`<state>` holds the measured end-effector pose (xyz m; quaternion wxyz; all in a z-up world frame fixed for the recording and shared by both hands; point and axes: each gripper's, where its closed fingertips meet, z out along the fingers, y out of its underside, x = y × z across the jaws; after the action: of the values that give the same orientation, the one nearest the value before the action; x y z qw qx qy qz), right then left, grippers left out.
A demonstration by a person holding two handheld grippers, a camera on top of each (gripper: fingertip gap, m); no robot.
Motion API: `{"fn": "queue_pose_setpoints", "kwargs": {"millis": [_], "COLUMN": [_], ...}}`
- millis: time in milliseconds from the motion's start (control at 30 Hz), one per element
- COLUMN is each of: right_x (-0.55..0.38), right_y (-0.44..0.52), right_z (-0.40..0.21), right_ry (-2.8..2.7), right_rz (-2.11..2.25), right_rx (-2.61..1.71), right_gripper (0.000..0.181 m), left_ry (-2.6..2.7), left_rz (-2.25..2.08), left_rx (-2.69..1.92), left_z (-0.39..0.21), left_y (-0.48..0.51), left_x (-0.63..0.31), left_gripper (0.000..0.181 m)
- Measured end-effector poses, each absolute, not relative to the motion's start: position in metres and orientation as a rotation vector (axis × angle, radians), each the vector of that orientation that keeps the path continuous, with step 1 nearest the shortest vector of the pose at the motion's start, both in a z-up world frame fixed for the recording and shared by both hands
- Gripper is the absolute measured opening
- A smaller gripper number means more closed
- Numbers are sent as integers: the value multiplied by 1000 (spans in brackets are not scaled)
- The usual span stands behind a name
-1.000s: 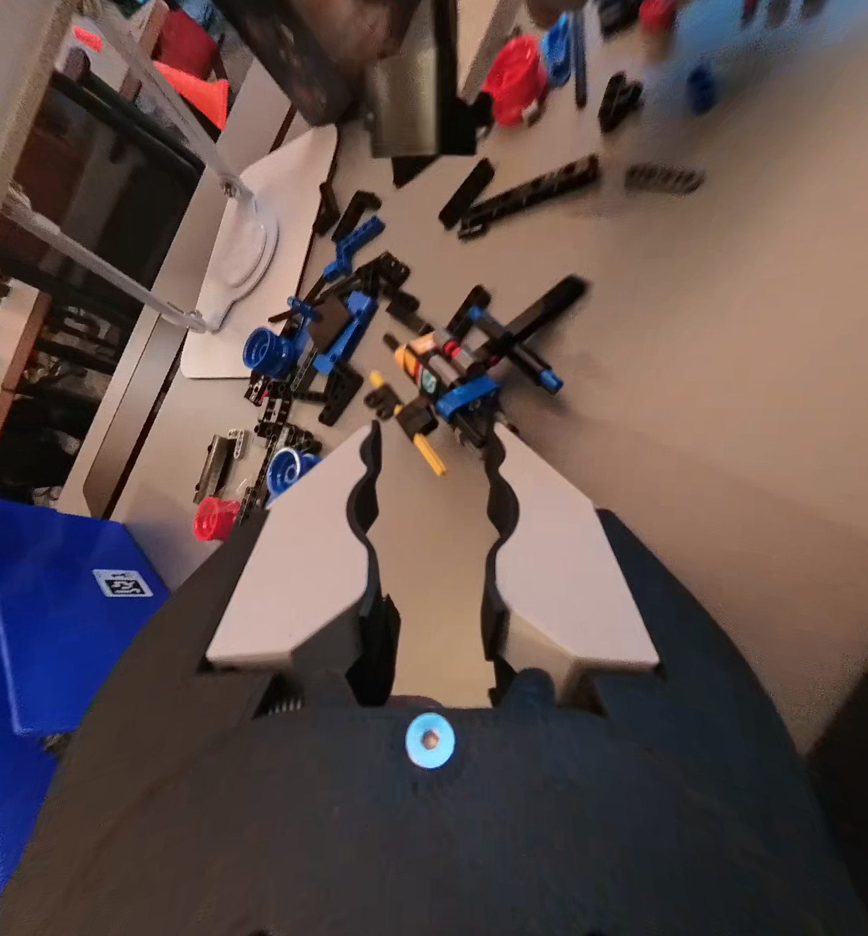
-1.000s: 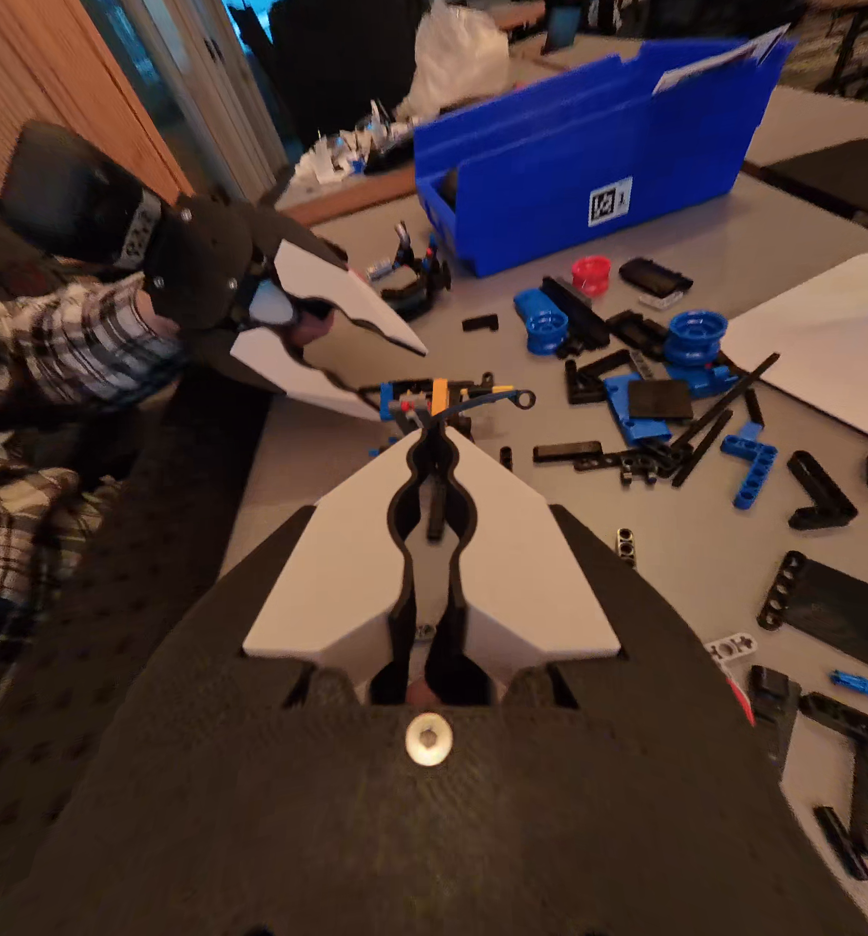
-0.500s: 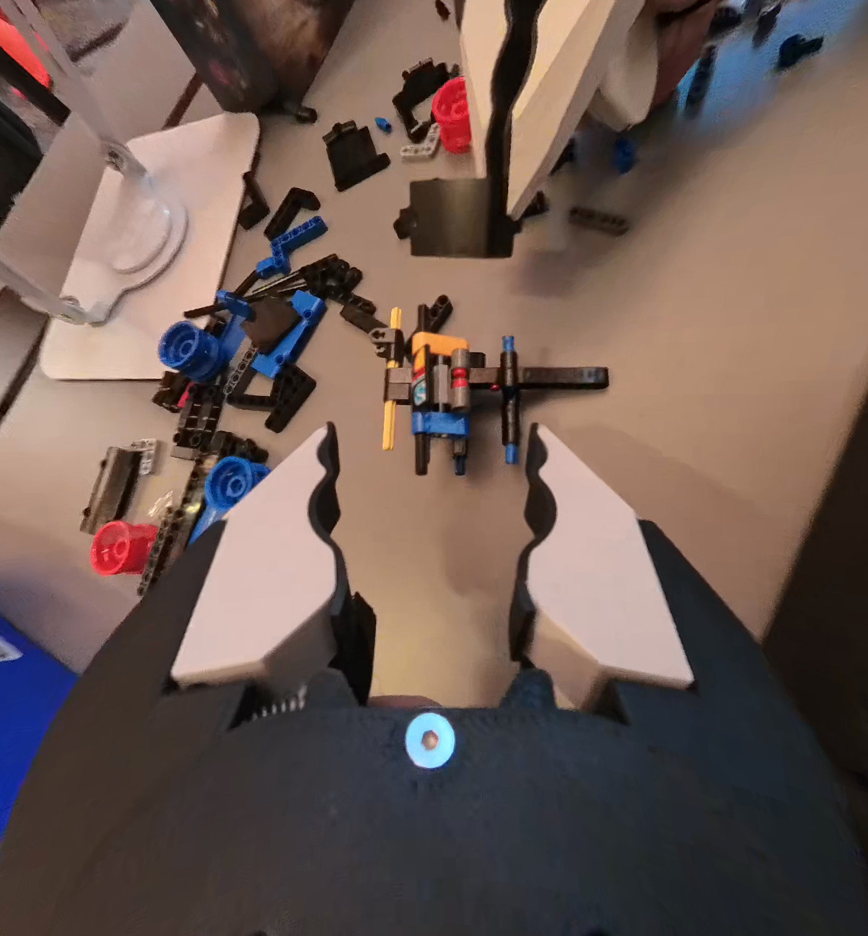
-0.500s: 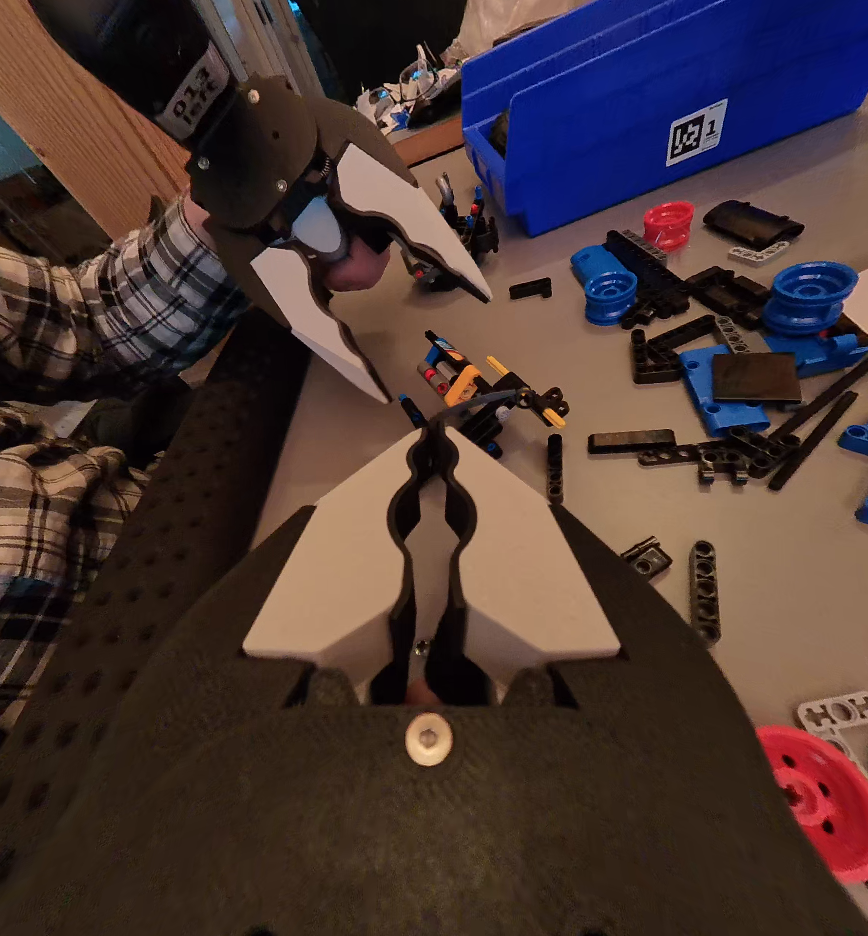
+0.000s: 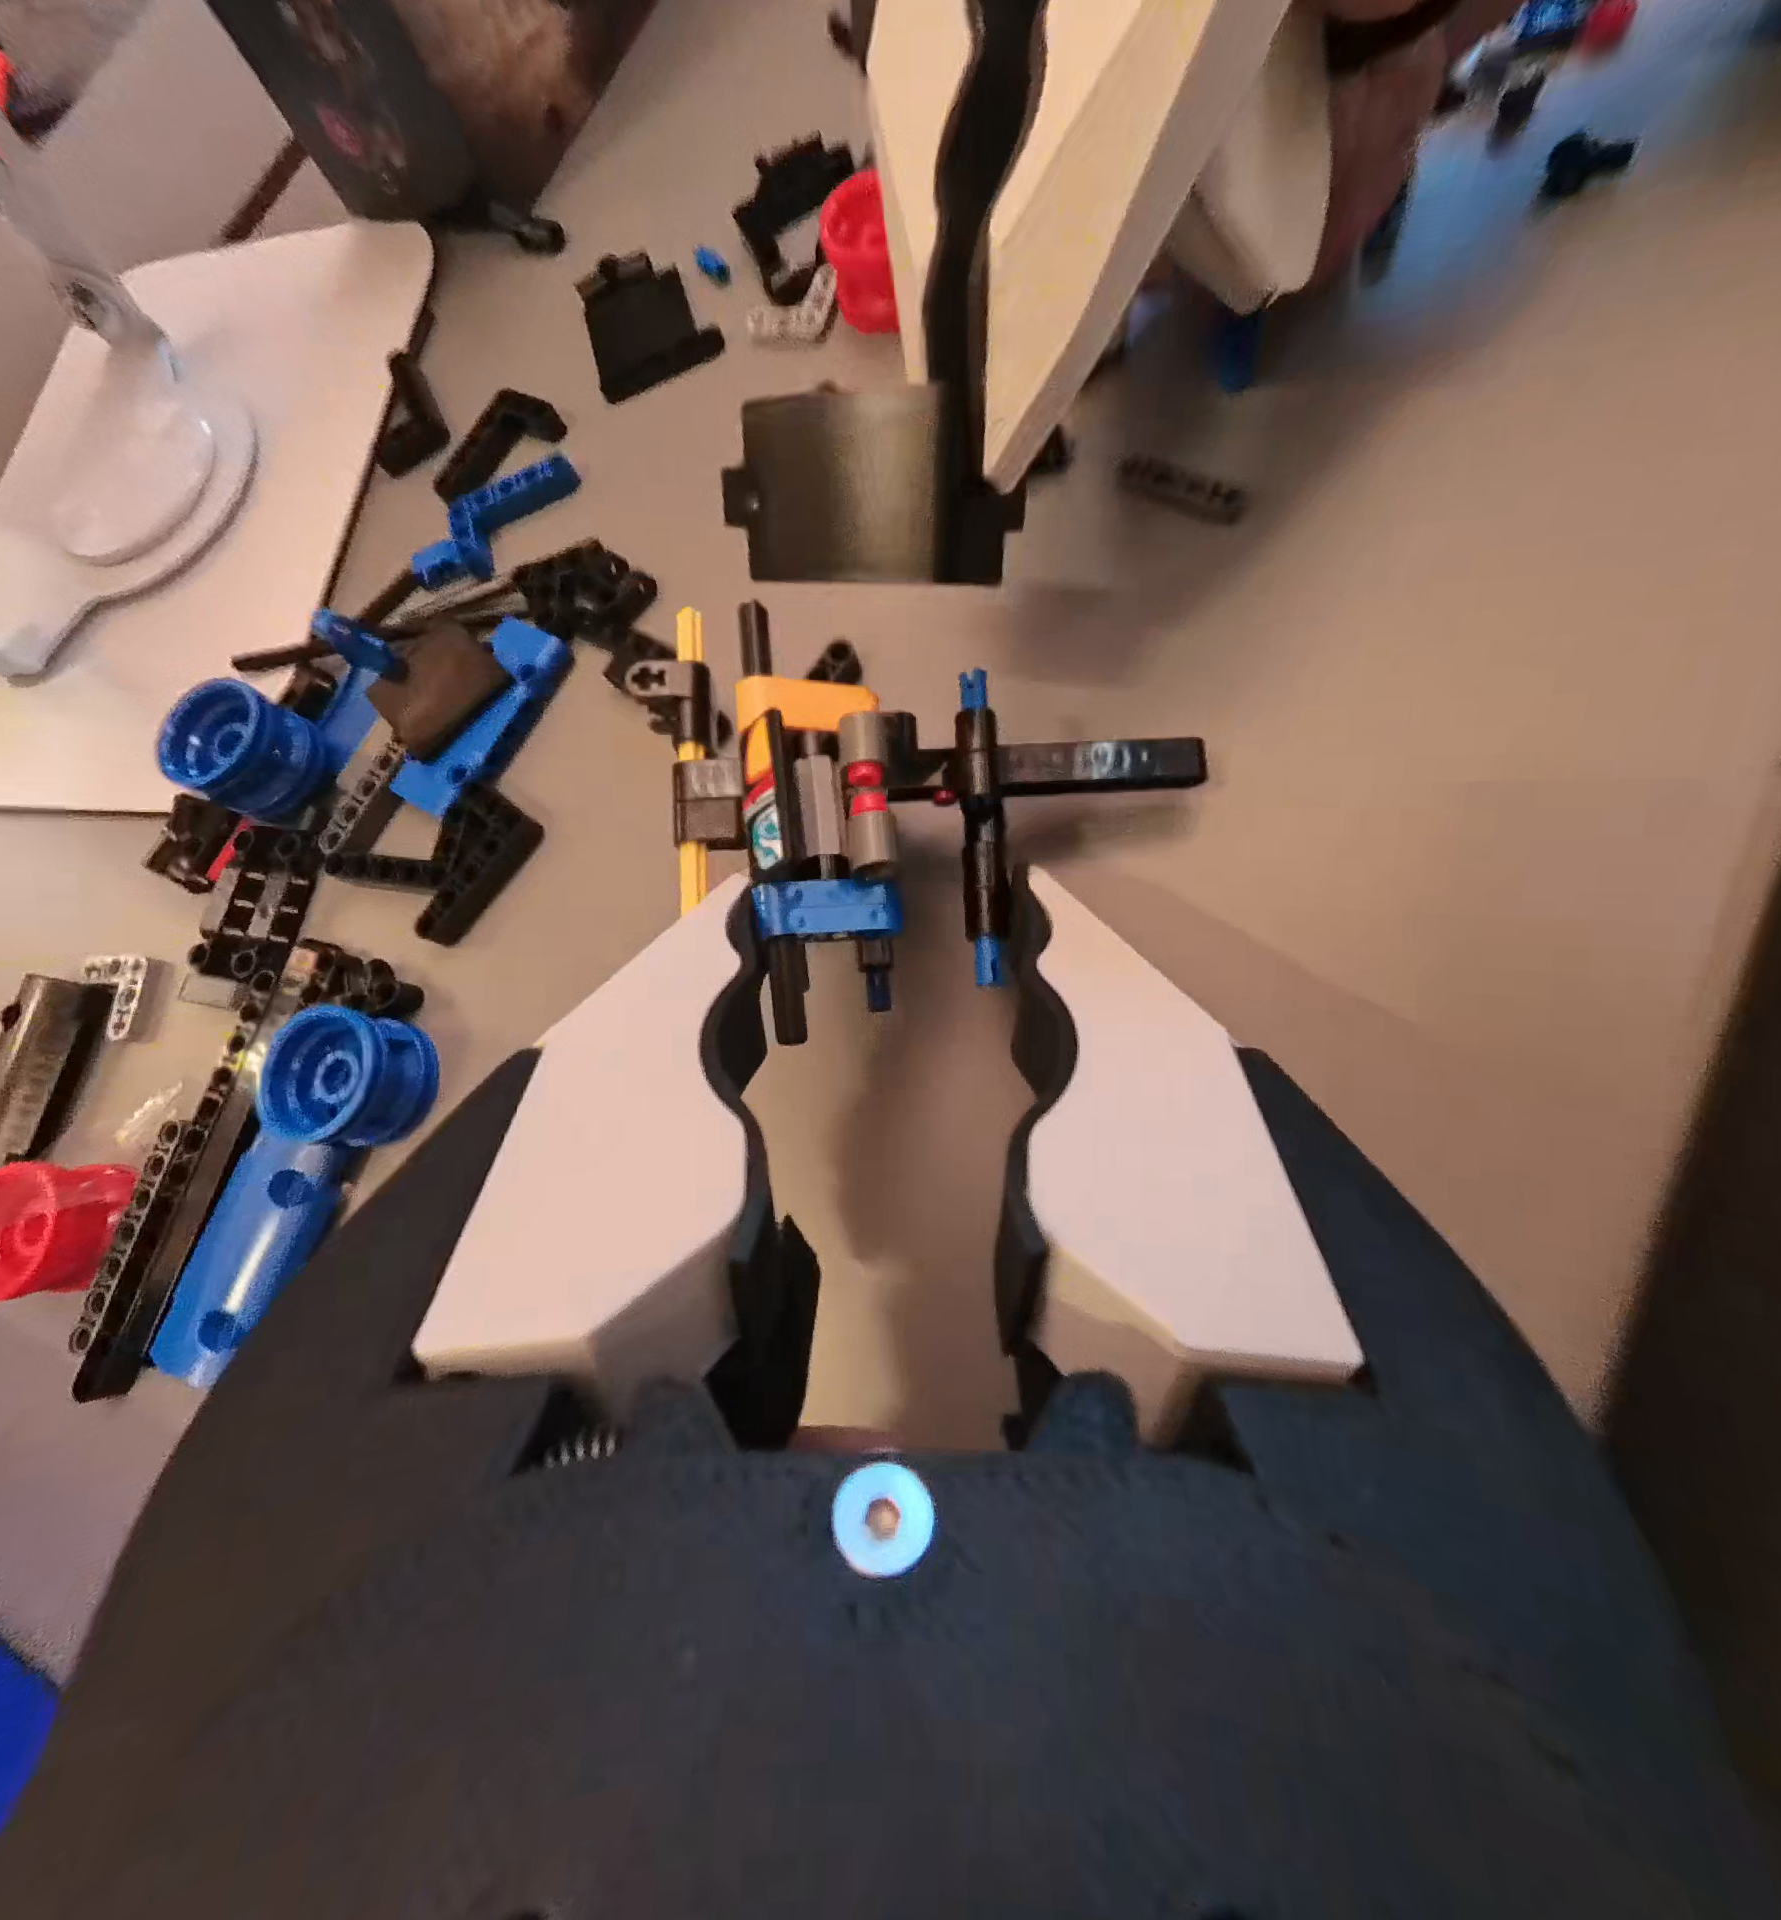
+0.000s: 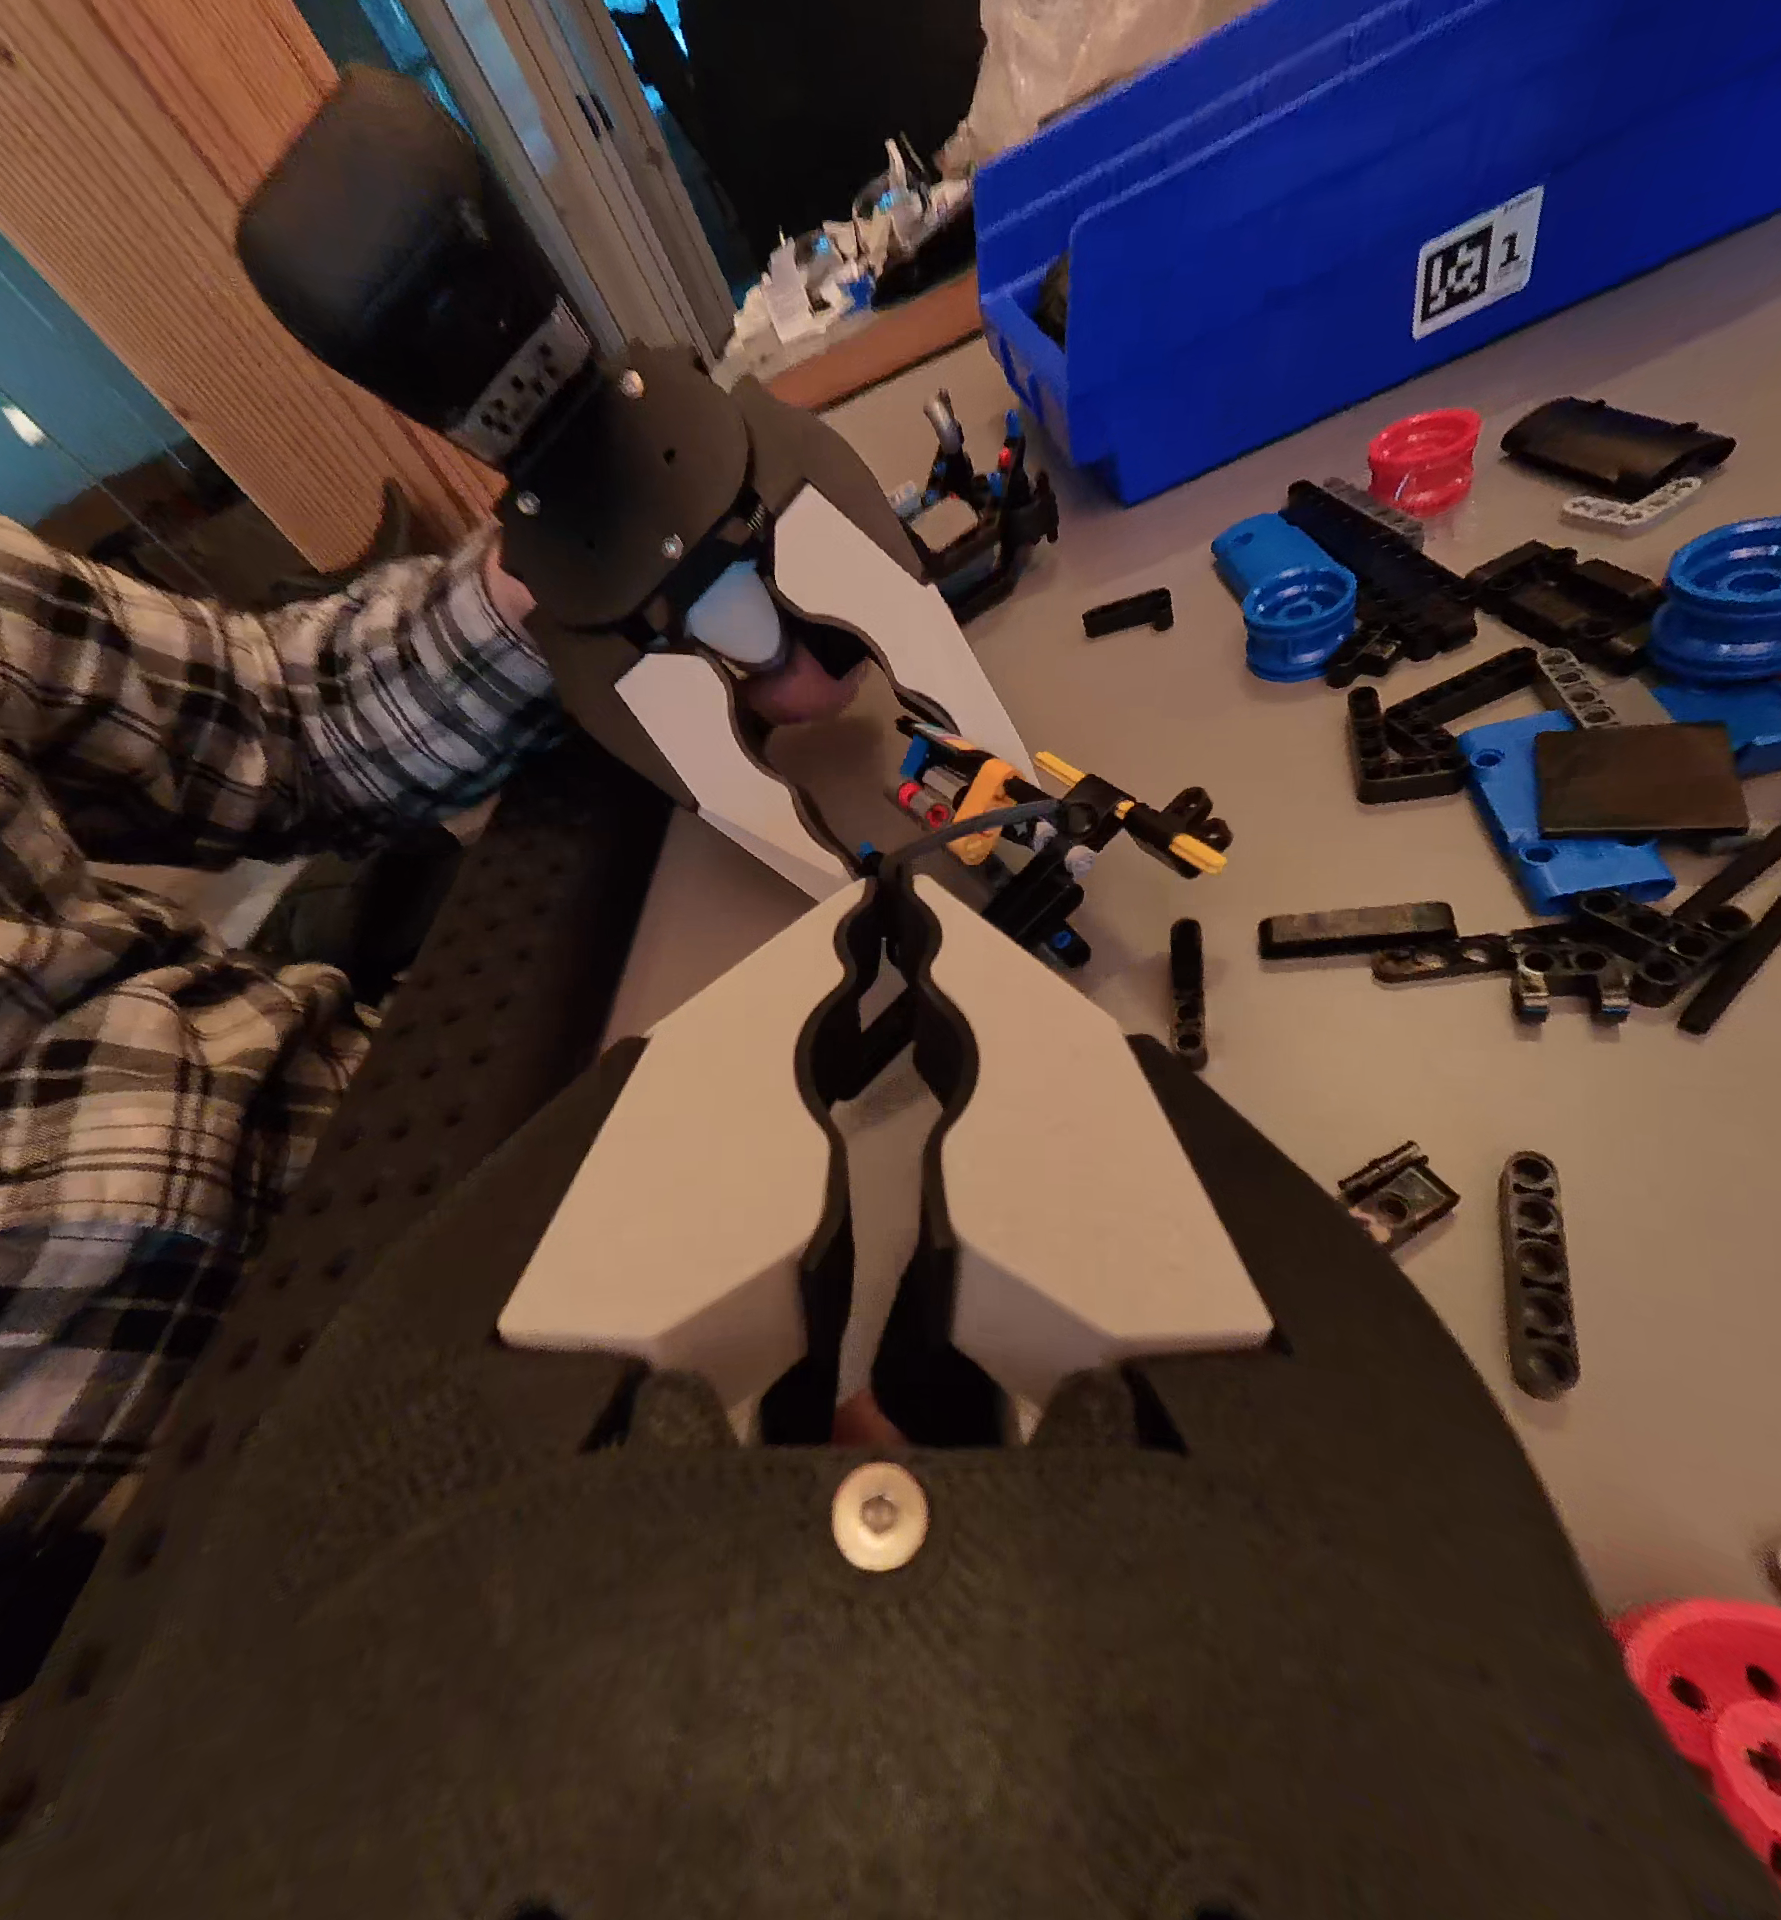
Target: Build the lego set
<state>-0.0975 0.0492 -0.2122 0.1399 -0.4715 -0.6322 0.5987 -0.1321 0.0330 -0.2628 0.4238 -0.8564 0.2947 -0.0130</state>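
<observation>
A small lego assembly of orange, blue, grey and black parts with a yellow axle lies on the grey table. My left gripper is open, its fingertips on either side of the assembly's near end, not closed on it. My right gripper is shut on a black panel and holds it just beyond the assembly. In the left wrist view the right gripper comes in from the top. In the right wrist view the left gripper straddles the assembly; a hand in a plaid sleeve holds it.
Loose black and blue parts, blue wheels and a red wheel lie left of the assembly. A white stand base and a dark box sit at the back left. A blue bin and a second small build stand behind. Spacing between my two grippers at the tips: around 7 cm.
My left gripper has moved forward, so its open fingers now flank the assembly's near end. My right gripper has brought the black panel closer to the assembly.
</observation>
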Motion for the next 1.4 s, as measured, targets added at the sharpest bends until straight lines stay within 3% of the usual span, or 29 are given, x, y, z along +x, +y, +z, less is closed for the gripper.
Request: {"fn": "queue_pose_setpoints", "kwargs": {"millis": [233, 700, 1400], "right_x": [-90, -65, -60], "right_y": [49, 44, 29], "right_z": [-172, -126, -134], "right_ry": [-1676, -1534, -1687], "right_rz": [1982, 2288, 2070], "right_rx": [-1253, -963, -867], "right_gripper": [0, 0, 0], "left_ry": [661, 691, 724], "left_rz": [-158, -194, -206], "left_rx": [-1899, -1816, -1780], "left_z": [-215, -182, -178], "left_y": [37, 33, 32], "left_x": [-124, -98, -89], "left_gripper": [43, 43, 43]}}
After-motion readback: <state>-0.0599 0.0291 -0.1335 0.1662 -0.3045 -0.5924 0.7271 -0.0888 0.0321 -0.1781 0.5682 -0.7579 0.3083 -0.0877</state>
